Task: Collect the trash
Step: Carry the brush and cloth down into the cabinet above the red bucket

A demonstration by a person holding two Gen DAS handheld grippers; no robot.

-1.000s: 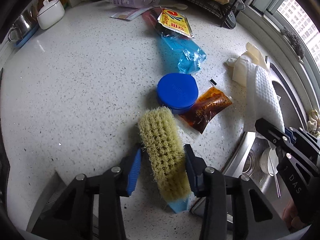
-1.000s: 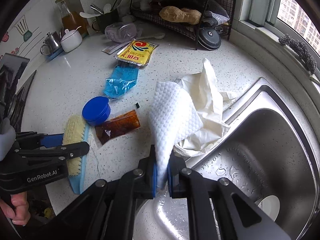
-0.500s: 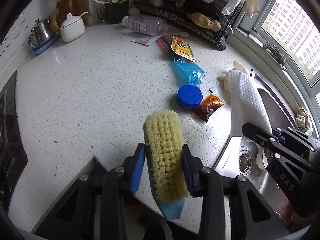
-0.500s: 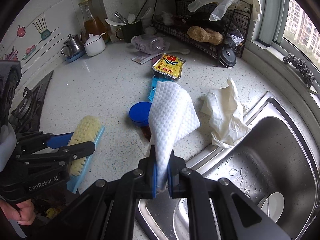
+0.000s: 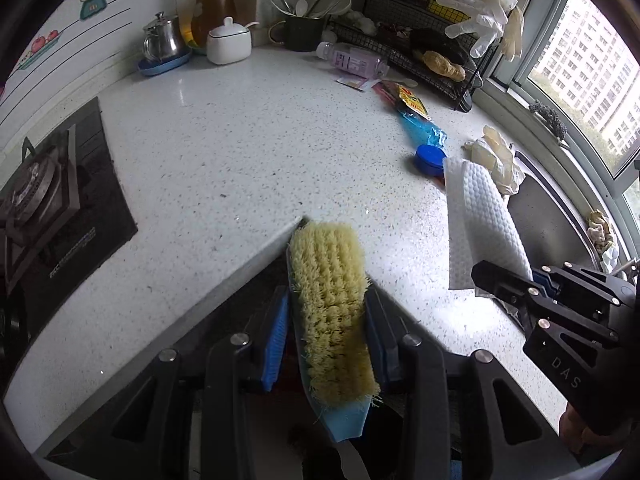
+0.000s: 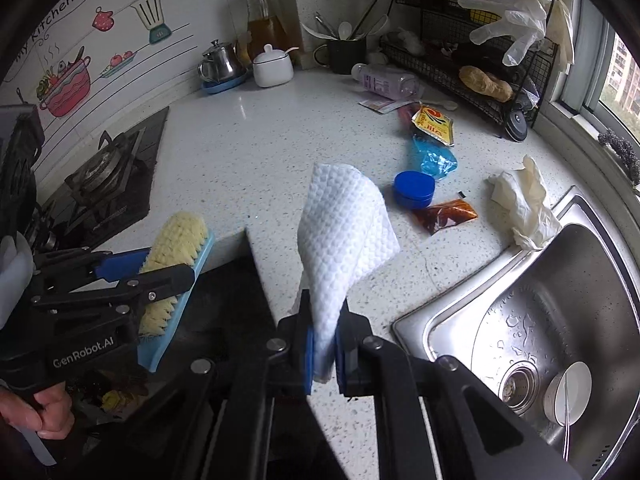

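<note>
Blue pads of left gripper (image 5: 326, 336) clamped on scrub brush (image 5: 332, 312): pale yellow bristles, light blue plastic back, held off the edge of speckled white stone table (image 5: 240, 168). Right gripper (image 6: 322, 350) pinched nearly closed on white dimpled cloth (image 6: 344, 232), folded, standing up from the jaws. Left on table: round blue lid (image 6: 414, 189), brown sauce sachet (image 6: 446, 216), crumpled blue bag (image 6: 432, 158), yellow packet (image 6: 434, 124), cream glove (image 6: 524, 200) at steel sink (image 6: 560, 300) rim.
</note>
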